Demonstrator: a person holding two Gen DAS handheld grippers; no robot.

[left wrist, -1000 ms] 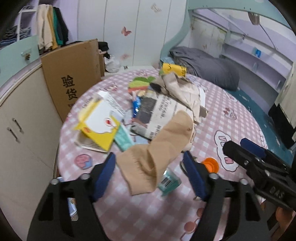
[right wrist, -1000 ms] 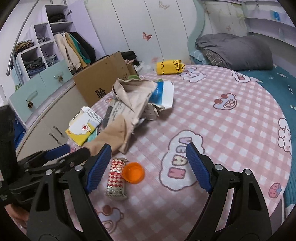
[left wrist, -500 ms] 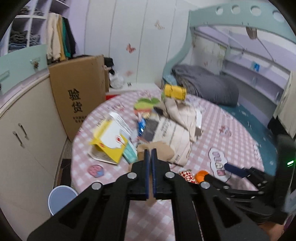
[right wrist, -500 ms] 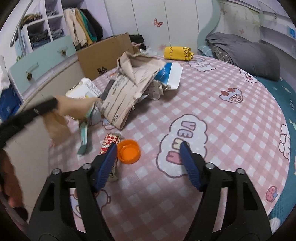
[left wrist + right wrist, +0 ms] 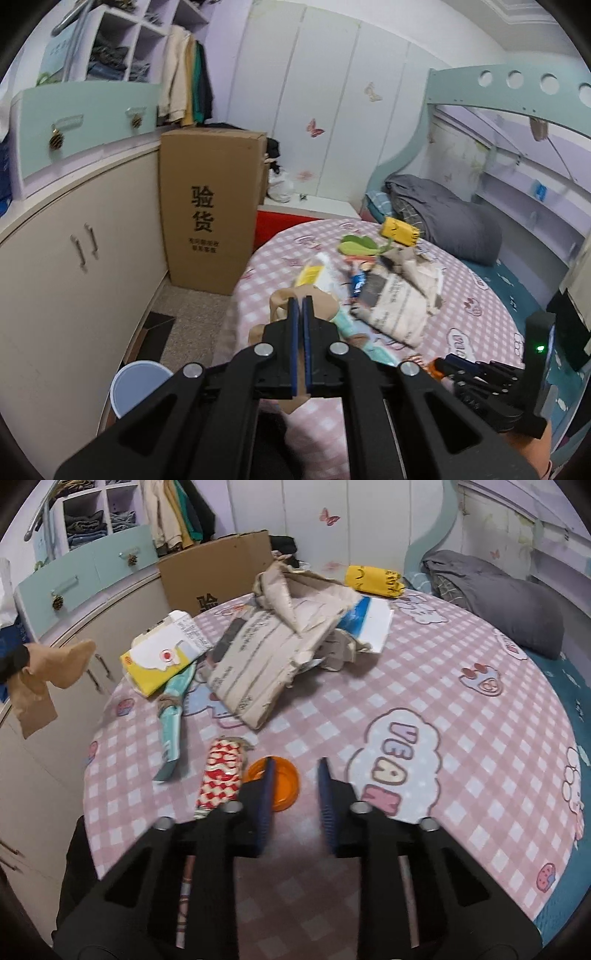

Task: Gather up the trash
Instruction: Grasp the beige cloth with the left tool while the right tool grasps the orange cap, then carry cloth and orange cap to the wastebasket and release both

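Brown paper is pinched tight in the left claw, mid-frame. Right claw is narrowing around the orange lid, lower centre.

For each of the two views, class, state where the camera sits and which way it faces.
Left wrist view: rides the left gripper, facing the brown cardboard box and the bed's foot; jaws shut on the tan paper scrap.
Right wrist view: rides the right gripper, facing down the pink checked bedspread; jaws closing around the orange plastic cap.
Shared: box, scrap, crumpled newspaper.
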